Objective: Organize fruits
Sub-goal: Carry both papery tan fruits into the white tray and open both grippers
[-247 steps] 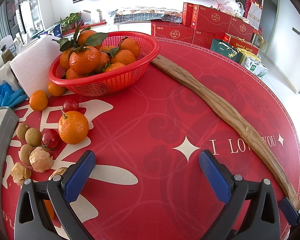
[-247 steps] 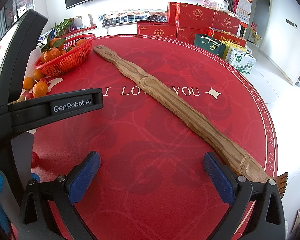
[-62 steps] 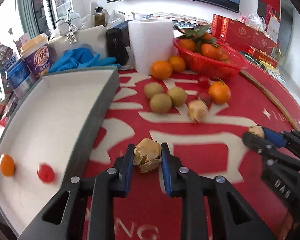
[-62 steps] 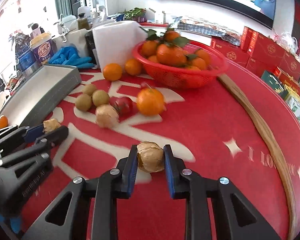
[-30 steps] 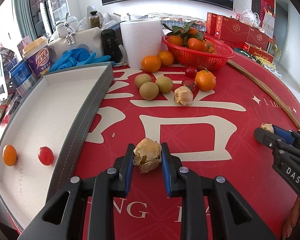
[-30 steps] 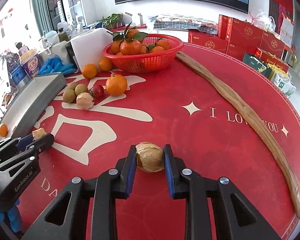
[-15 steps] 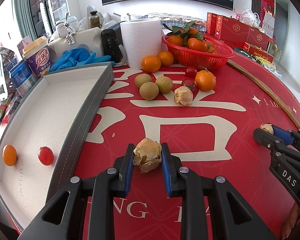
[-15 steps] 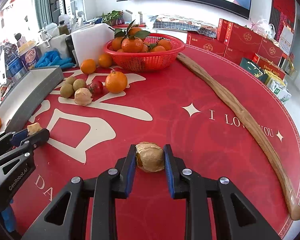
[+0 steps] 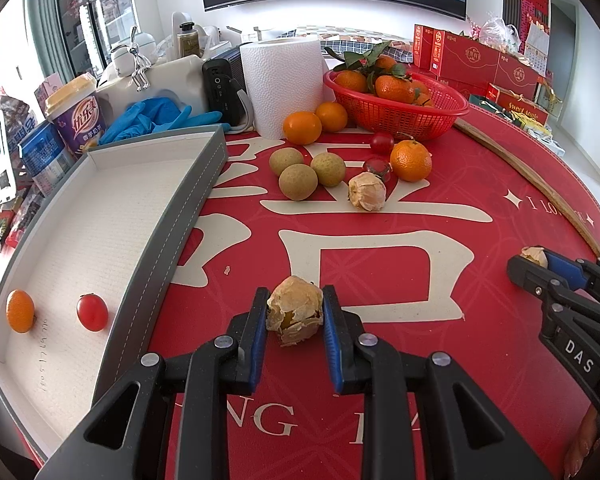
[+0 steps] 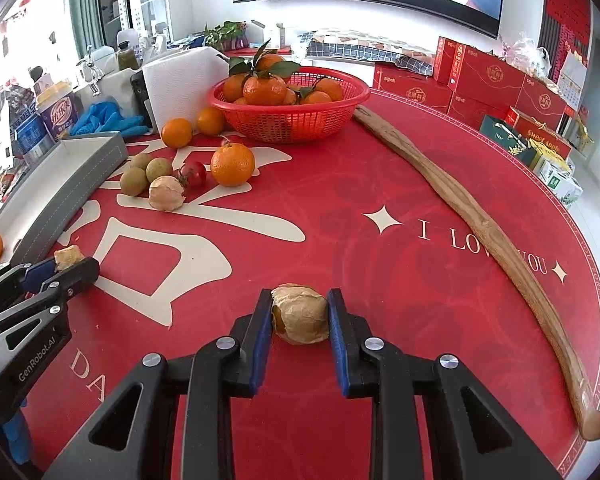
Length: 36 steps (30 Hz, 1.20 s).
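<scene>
My left gripper is shut on a husked groundcherry above the red table mat. My right gripper is shut on a second husked groundcherry. The right gripper also shows at the right of the left wrist view; the left gripper shows at the left of the right wrist view. A grey tray with a white floor lies left, holding a small orange and a cherry tomato. A third groundcherry, three green-brown fruits, tomatoes and oranges lie beyond.
A red basket of leafy oranges stands at the back beside a paper towel roll. Blue gloves, cups and bottles crowd the back left. A long wooden stick curves along the right side. Red gift boxes lie beyond.
In the last second both grippers have kept their fruits and barely moved. Since 8.2 s ago, both went from open and empty to shut on groundcherries, and the small orange and tomato are in the tray.
</scene>
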Motion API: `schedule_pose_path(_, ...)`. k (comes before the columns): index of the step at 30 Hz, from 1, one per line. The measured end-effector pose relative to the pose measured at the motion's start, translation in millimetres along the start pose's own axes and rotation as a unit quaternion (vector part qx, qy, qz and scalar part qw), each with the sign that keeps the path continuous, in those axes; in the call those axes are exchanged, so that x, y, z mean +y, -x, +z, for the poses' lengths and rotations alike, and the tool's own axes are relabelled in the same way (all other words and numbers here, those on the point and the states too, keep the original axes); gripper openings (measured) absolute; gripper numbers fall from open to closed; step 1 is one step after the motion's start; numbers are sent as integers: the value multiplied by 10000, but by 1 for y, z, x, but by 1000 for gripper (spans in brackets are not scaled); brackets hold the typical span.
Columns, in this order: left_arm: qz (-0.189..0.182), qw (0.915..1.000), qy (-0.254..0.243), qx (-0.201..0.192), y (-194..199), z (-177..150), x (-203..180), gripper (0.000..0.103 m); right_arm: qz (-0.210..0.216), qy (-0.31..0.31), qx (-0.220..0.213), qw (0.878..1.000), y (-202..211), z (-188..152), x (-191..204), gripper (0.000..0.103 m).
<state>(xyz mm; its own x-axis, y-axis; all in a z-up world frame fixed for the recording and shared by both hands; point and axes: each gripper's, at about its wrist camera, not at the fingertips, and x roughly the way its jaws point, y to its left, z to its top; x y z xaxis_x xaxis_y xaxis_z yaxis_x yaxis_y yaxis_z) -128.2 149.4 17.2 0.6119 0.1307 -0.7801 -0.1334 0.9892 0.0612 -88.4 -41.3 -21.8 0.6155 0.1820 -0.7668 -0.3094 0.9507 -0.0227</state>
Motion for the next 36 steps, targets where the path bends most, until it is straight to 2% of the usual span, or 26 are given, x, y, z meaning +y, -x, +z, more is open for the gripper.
schedule_pose_path(13,-83,9999,62,3,0,0,2,26,25,-21,-5,10000,0,0,0,27)
schedule_pose_path(18,-168,9999,34,-9,7,-2,1,26,250,-83,20,9997,2,0,-4,27)
schedule_pose_path(22,-229,9994,-29,-253,25,3,0,26,483,-265,93,9984,5,1,-10,27)
schedule_pose_path(28,-287,9986,136,-415,41,14,16,26,658,-323,84,9973,12,7,-7,27)
schedule_pose_path(36,-140,9974,418,-562,52,20,50,26,891,-338,137,9954,14,17,5,27)
